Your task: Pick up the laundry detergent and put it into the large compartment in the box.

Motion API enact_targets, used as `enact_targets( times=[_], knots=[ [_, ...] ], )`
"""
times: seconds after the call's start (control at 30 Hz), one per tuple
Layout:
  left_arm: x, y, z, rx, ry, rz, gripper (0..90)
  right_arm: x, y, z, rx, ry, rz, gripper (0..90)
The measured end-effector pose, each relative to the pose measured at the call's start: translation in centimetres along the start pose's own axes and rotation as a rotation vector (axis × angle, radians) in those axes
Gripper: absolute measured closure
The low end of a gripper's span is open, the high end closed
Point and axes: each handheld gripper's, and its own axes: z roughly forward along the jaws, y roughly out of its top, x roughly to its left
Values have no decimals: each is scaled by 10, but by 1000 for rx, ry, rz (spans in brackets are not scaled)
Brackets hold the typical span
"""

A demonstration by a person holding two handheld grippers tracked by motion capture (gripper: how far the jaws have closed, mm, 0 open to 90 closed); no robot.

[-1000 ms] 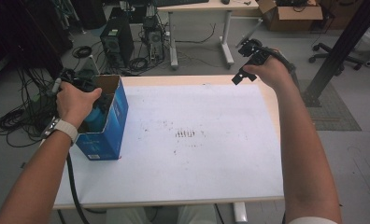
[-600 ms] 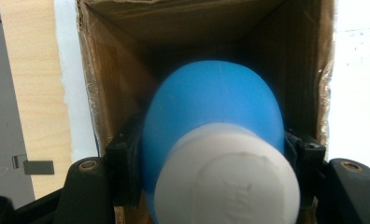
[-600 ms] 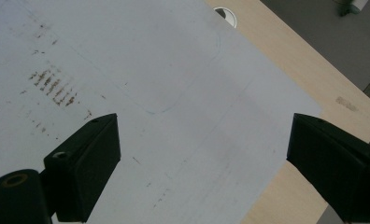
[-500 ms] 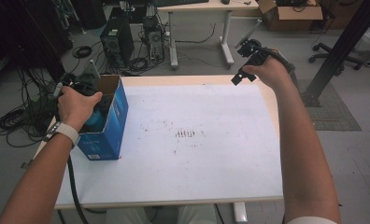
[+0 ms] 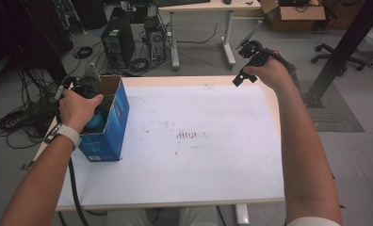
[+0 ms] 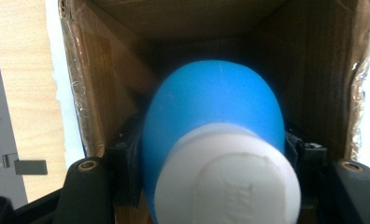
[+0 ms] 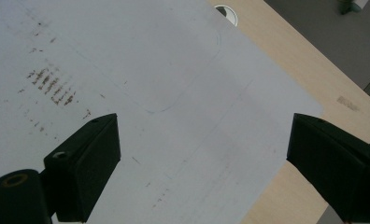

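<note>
Left gripper view puts the blue bottle [image 6: 211,126] right in front of you: its white cap [image 6: 227,177] faces the camera and its rounded blue body points down into the open cardboard box [image 6: 103,70]. Your left hand-held gripper [image 6: 211,163] is clamped on that bottle — one black jaw presses each side of the blue body, just behind the cap. The brown inner walls of the box surround the bottle on all sides.

From the high view, the blue box [image 5: 110,127] stands upright near the left edge of the worktop [image 5: 198,165], and your left hand [image 5: 78,108] sits at its open top with the left hand-held gripper [image 5: 88,87] reaching inside; a bit of blue shows at the opening.

Your right hand [image 5: 269,73] is well apart from all this, raised over the far right corner of the worktop. The right hand-held gripper [image 5: 246,66] is released — in the right gripper view its jaws stand wide with nothing between them, above the white sheet [image 7: 150,93] marked with small brown smudges [image 7: 52,86].
</note>
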Motion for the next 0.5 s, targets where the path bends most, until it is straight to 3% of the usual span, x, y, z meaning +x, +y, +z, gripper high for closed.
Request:
enact_targets(
  times=[0.5],
  knots=[
    [2, 1, 1, 19, -5, 0, 330, 1, -3, 2, 8, 5, -3, 96]
  ],
)
